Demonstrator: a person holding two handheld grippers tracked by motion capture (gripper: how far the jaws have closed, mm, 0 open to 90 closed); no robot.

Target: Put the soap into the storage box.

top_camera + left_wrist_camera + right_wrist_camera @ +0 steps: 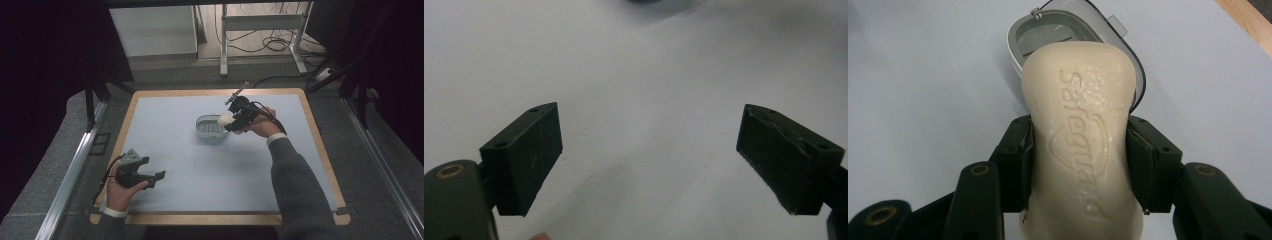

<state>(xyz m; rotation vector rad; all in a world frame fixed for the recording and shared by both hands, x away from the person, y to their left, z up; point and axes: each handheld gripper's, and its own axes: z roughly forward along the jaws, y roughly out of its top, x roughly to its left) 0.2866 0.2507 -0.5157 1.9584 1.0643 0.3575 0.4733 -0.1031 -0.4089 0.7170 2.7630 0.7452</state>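
A cream bar of soap with an embossed brand name is clamped between the two black jaws of my right gripper, which is shut on it. In the high view the soap shows as a pale lump at the tip of the right gripper, just over the right rim of a small oval soap dish near the mat's centre. The dish lies open beyond the soap. My left gripper rests low at the front left, jaws wide apart with nothing between them.
A pale blue mat covers a wooden-edged table. A white table frame and cables stand on the floor beyond. Metal rails run along both sides.
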